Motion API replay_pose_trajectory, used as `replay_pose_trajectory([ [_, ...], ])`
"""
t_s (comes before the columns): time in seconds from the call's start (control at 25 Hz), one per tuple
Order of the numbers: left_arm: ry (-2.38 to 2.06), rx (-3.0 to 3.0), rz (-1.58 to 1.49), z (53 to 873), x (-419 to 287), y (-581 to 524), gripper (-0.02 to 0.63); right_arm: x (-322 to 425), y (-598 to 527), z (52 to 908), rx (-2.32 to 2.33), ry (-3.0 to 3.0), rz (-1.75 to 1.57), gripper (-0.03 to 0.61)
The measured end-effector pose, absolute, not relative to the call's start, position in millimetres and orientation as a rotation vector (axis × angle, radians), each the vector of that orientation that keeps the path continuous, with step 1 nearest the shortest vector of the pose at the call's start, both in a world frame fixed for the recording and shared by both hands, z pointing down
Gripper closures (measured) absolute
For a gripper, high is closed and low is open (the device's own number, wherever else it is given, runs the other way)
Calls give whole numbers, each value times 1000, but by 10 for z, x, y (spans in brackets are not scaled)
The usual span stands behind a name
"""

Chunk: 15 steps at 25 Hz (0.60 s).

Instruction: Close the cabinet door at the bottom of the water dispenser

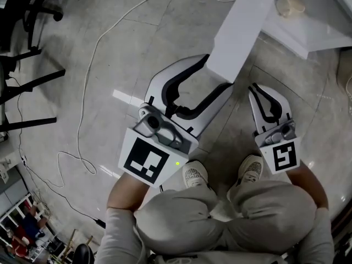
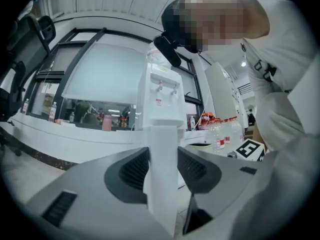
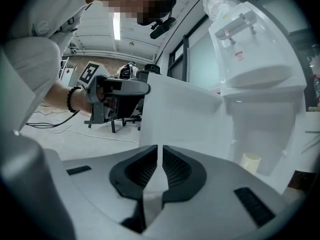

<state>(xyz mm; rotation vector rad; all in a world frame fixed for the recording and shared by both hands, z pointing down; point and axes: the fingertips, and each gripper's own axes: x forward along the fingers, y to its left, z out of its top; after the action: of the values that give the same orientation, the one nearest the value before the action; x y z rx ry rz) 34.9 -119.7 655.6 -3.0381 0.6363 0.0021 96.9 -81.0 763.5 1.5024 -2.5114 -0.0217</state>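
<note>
1. The person's bent knees (image 1: 176, 219) fill the bottom of the head view. The shoes (image 1: 195, 175) sit just behind the heels of both grippers, so the person is crouched low.
2. The left gripper (image 1: 218, 75) pinches the free edge of the cabinet door (image 1: 247, 21). A ribbed pad lies against each face, and the panel stands upright between them.
3. From those fingers the door runs straight ahead to the water dispenser (image 2: 161, 99), swung wide out from its base. The cabinet compartment (image 1: 308, 34), with a pale cup (image 1: 290, 4) inside, lies ahead and right of the right fingers.
4. The right gripper (image 3: 159, 151) has its fingers pressed together on nothing, just right of the door's inner face.
5. The door looks thin, stiff and light, and should swing easily on its hinges. Its glossy faces may slip, so the free edge, farthest from the hinge, is the best hold.
6. Both grippers are held low and point roughly level. The right one appears to sit in the door's closing path and would likely need to clear.
</note>
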Motion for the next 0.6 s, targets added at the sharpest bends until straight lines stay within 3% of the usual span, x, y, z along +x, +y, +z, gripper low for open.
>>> replay_pose_trajectory([
  [0.6, 512, -3065, -6, 6566, 714, -915, 414, 1120, -533, 7837, 1545, -2483, 83, 489],
])
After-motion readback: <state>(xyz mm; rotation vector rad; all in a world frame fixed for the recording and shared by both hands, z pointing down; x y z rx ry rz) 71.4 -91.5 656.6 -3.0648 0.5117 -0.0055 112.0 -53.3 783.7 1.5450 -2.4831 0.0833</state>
